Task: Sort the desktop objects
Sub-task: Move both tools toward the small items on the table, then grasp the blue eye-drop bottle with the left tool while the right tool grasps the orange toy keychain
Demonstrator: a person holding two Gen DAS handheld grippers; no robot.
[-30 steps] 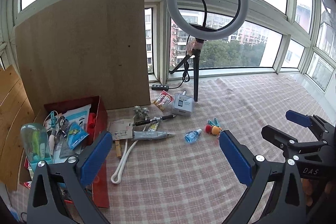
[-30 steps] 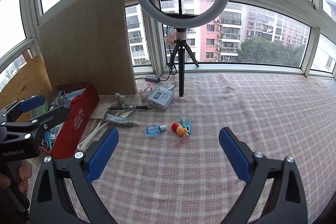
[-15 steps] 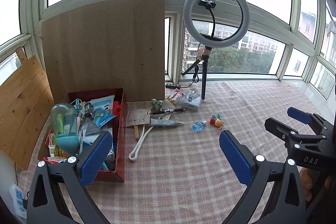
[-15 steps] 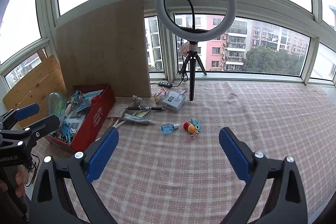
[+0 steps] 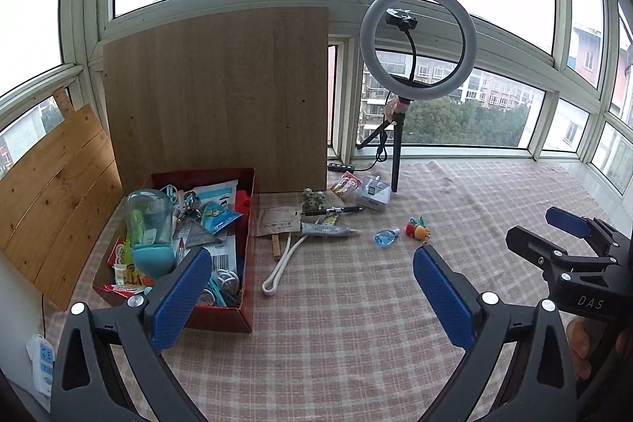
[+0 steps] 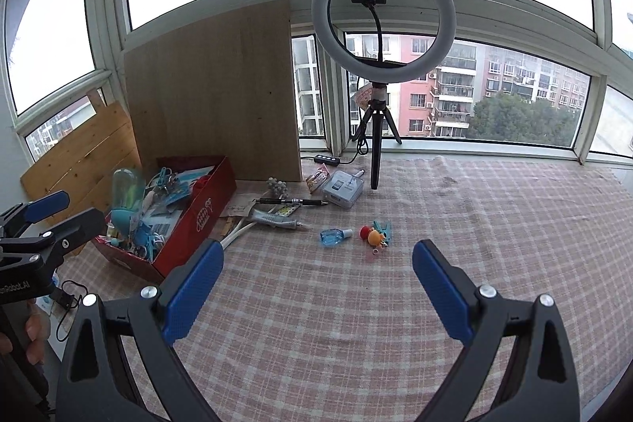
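A red box (image 5: 246,256) (image 6: 198,212) full of small items stands at the left of the checked tablecloth. Loose objects lie to its right: a white cord (image 5: 281,262), a grey tube (image 5: 330,231), a black pen (image 5: 332,211) (image 6: 290,201), a small blue bottle (image 5: 385,237) (image 6: 334,236), an orange and red toy (image 5: 417,229) (image 6: 374,235), a white adapter box (image 5: 374,193) (image 6: 342,188). My left gripper (image 5: 312,299) is open and empty, back from the objects. My right gripper (image 6: 316,295) is open and empty too, and also shows in the left wrist view (image 5: 569,244).
A ring light on a tripod (image 5: 397,161) (image 6: 376,161) stands at the back by the window. A wooden board (image 5: 217,97) leans behind the box. A snack packet (image 5: 345,183) lies near the board. A power strip (image 5: 41,362) hangs at the table's left edge.
Both grippers have pulled back and risen away from the objects, so the box and loose items look smaller and farther. Both stay open and empty.
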